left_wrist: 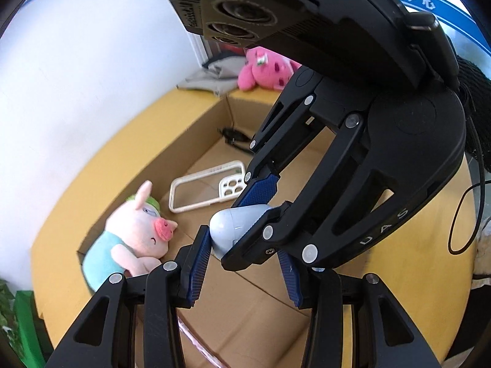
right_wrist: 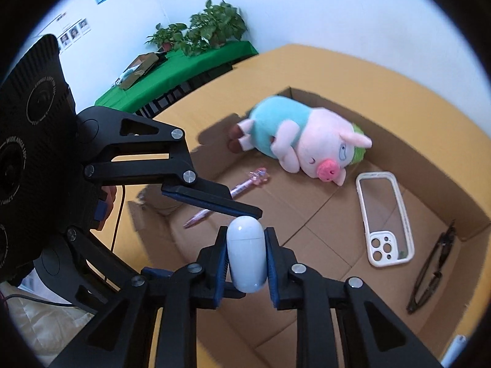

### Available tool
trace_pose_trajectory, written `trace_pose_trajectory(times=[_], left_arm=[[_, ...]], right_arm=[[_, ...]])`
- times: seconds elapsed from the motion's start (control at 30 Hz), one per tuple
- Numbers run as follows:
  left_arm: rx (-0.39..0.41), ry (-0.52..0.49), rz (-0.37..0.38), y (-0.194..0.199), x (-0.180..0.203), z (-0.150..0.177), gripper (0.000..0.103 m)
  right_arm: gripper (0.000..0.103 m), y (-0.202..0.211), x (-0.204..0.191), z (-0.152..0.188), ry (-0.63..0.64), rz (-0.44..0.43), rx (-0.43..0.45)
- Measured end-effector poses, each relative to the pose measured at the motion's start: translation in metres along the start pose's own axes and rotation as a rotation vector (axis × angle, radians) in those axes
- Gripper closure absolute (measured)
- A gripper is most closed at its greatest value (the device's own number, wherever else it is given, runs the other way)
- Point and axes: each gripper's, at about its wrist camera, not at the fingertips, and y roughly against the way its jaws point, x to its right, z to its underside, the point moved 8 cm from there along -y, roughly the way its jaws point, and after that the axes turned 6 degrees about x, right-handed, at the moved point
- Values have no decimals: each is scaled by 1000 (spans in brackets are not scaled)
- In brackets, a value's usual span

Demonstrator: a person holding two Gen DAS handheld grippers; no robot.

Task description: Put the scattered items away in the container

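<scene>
A white earbud case [left_wrist: 233,227] [right_wrist: 245,254] hangs above the open cardboard box [left_wrist: 245,309] [right_wrist: 322,214]. My right gripper [right_wrist: 247,240] [left_wrist: 242,224] is shut on the case's flat sides. My left gripper [left_wrist: 242,243] grips it lengthwise: one pad [left_wrist: 201,257] presses its rounded end, while the other pad's contact is hidden behind the right gripper's finger. In the right wrist view a left finger [right_wrist: 214,199] rests on the case's top end. In the box lie a plush pig [left_wrist: 135,230] [right_wrist: 307,141], a phone case [left_wrist: 228,187] [right_wrist: 383,251], dark glasses [right_wrist: 429,273] [left_wrist: 233,136] and a pink pen [right_wrist: 233,190].
The box sits on a yellow table [left_wrist: 92,184] against a white wall. A pink plush [left_wrist: 264,70] and grey cloth lie beyond the box's far end. A black cable [left_wrist: 460,214] loops at the right. A green-covered table [right_wrist: 184,67] with plants stands farther off.
</scene>
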Motion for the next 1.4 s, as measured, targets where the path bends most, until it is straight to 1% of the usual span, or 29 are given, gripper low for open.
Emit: trace_pose_trajectory(times=[0.17,0.33,0.47,0.6,0.67,0.73,0.8,0.87,0.9,0.93,0.97,1.0,1.03,1.1,1.17,1.23,1.27,1.33,1.37,1.4], left_arm=[[-82,4,66,-46,-14,11,57],[-144,27,113,-79,-26,21,57],[-188,52,142,-97,-24,34,57],[-233,57,156,-116,-21,45,57],[-241,66,162,-121,-21,49,56],[-238,95,182,-123,-24,49,56],[-240,105,177,-124,-25,50,55],[-253,87,116,-128,-27,53,53],[-260,81,88,-131,-28,55,43],[-261,81,83,-131,-27,57,38],[-254,84,89,-130,-25,56,33],[-243,89,90,-127,-24,55,31],[-228,96,82,-124,-23,52,30],[-201,114,58,-115,-25,46,22],[-173,141,34,-103,-28,40,19],[-135,181,-2,-86,-33,35,19],[-113,200,-27,-75,-35,32,18],[-49,242,-80,-50,-37,26,15],[-3,271,-109,-34,-38,23,13],[55,308,-146,-15,-37,20,11]], right_arm=[[83,-36,35,4,-57,-34,-46],[83,-64,62,13,-114,-72,-88],[83,-85,74,24,-154,-104,-131],[82,-102,81,35,-163,-91,-183],[82,-107,83,40,-174,-92,-199],[82,-106,85,41,-184,-99,-190],[82,-106,86,42,-194,-99,-187],[83,-105,87,42,-202,-81,-177],[81,-104,87,42,-199,-71,-173],[74,-103,87,43,-195,-61,-169],[69,-101,87,43,-194,-47,-165],[54,-98,88,44,-197,-24,-163],[42,-94,91,46,-204,2,-162],[40,-83,97,48,-217,54,-149],[40,-67,99,49,-237,88,-119],[36,-49,96,50,-231,132,-88],[35,-35,91,51,-215,171,-61],[31,-12,82,53,-187,245,-13],[29,8,74,56,-175,308,35],[24,20,70,56,-177,363,77]])
